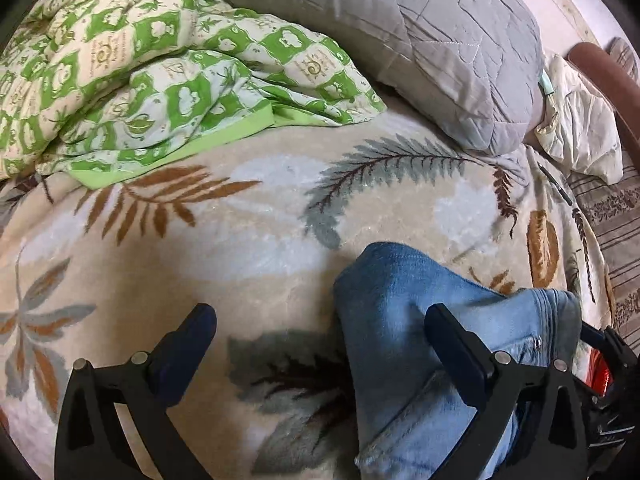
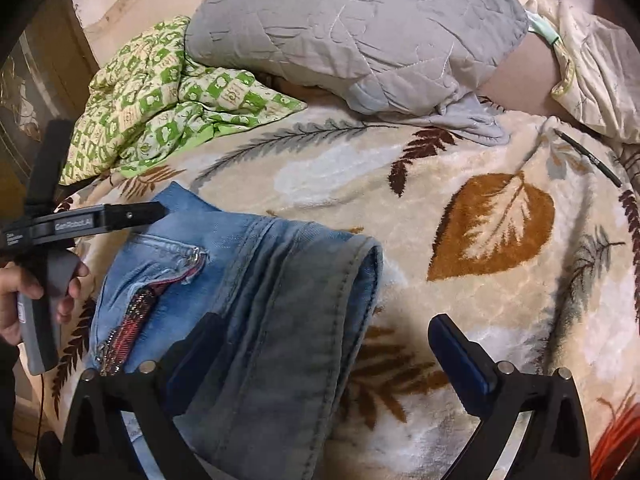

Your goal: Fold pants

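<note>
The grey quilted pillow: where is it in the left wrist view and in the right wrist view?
Left wrist view: grey quilted pillow at top, right of centre.
Right wrist view: the pillow at top centre.
Shared landmark: green checked quilt, directly left of the pillow in both.

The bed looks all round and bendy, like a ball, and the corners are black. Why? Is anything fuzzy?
Both views come through a fisheye lens: it bulges the blanket and leaves dark corners. Left wrist view: the jeans look soft and smeared near the fingers. Right wrist view: sharper, stitching on the jeans is clear; the pillow sits in even, soft light with no glare.
</note>
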A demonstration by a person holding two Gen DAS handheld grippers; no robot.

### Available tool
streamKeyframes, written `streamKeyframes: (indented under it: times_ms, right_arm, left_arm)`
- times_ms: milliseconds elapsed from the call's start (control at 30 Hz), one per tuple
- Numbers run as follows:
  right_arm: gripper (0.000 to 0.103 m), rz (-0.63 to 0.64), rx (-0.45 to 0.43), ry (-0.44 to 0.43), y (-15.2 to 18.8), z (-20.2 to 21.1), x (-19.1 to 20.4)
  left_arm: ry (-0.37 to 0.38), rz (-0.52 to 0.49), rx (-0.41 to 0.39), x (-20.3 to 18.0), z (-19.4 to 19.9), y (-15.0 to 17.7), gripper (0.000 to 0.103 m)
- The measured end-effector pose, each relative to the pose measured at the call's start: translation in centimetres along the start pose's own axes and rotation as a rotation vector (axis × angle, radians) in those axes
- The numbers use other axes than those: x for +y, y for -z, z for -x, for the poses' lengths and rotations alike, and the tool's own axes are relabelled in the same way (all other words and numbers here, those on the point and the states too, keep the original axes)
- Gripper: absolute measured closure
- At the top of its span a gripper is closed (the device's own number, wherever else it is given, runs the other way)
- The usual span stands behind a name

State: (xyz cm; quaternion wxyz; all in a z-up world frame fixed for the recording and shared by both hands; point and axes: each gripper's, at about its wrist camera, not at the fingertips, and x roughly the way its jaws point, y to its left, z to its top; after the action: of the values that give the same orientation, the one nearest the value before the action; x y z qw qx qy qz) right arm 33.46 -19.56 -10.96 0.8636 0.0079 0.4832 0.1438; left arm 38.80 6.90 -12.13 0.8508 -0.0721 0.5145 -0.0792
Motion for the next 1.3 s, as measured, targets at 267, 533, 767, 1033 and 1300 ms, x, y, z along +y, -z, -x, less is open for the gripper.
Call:
streamKeyframes:
  times_ms: [267, 533, 767, 1033, 1300]
  right_arm:
    - [0.0, 0.005, -0.085, 0.03, 0.2, 5.5, 1.4]
    - [0.0, 0.047, -0.277, 0.074, 2.6, 18.4, 4.5]
    - [0.0, 0.034, -0.412, 0.161, 6.7, 28.1, 6.5]
    - [0.0, 0.008, -0.387, 0.222, 15.5, 28.3, 7.8]
    - [0.0, -0.119, -0.334, 0.254, 21.7, 26.4, 7.0]
  left_arm:
    - [-0.063, -0.059, -0.076, 0.0, 6.6, 3.3, 0.0]
    - [-0.093, -0.079, -0.294, -2.9, 19.2, 8.8, 0.0]
    - [-0.127, -0.072, -0.472, -6.0, 28.0, 15.0, 0.0]
    - [-0.18, -0.124, -0.435, -8.4, 27.4, 23.3, 0.0]
    - [-0.186, -0.015, -0.372, -8.0, 24.8, 27.9, 0.0]
